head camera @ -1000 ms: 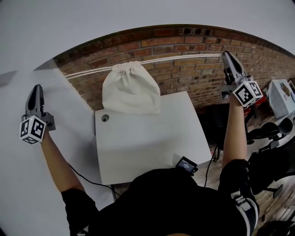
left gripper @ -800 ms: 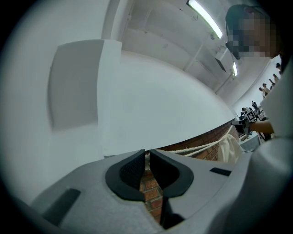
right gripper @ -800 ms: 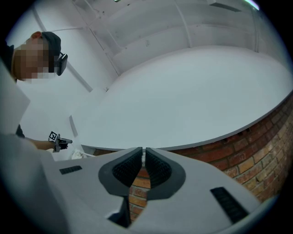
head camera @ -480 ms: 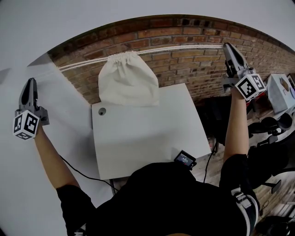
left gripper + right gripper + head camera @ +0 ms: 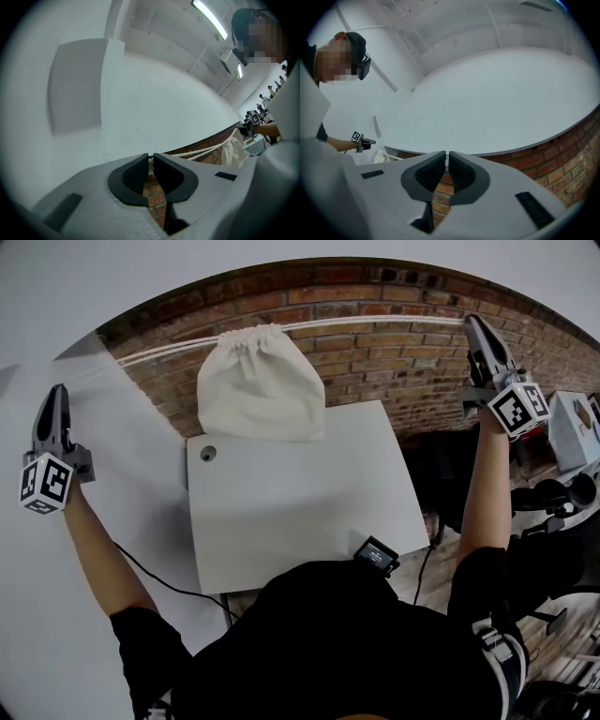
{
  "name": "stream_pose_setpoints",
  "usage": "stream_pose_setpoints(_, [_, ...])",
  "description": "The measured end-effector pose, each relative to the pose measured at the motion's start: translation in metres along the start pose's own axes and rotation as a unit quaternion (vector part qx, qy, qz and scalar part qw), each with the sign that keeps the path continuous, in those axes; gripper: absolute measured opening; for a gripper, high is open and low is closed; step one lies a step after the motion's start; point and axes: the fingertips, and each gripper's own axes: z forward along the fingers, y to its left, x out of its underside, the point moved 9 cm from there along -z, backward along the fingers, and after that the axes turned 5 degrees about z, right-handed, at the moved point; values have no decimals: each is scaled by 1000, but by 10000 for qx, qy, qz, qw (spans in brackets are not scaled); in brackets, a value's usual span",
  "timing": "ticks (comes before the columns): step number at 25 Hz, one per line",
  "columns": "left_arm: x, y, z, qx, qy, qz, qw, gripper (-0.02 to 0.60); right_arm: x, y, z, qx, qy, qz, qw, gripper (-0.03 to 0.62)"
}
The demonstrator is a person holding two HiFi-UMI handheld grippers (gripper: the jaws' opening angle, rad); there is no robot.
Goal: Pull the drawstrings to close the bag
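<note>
Left gripper view: left hand-held gripper with jaws nearly together, a narrow slit between them. The white drawstrings are pinched in that slit and run off to the right, towards the cream cloth bag.

Right gripper view: right hand-held gripper likewise almost pressed together. A sliver of white cord shows between its pads, so it is gripping the other end of the drawstrings.

Head view: both grippers are held out wide, one at each side of the frame. The drawstrings are stretched in a long, taut line between them in front of the brick wall. The bag hangs at the middle of that line with its neck gathered tight. Its lower edge overlaps the far edge of the white worktop; cannot tell whether it rests on it. A small round hole sits at the worktop's far left corner, just below the bag.

Versus one second ago: jaw gaps unchanged and both grips kept. Bag, worktop and wall all sit higher in the head view. The bag keeps its place against the worktop's far edge. Neck already gathered then; cords equally taut.
</note>
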Motion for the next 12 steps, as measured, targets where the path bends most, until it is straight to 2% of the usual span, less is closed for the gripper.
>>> stream_pose_setpoints(9, [-4,-4,-3,6,51,30,10000,44,-1,2,4,-215,-20,24,9998,28])
stream_pose_setpoints(12, [0,-2,-2,39,74,16,10000,44,0,2,2,-138,25,-2,9999,28])
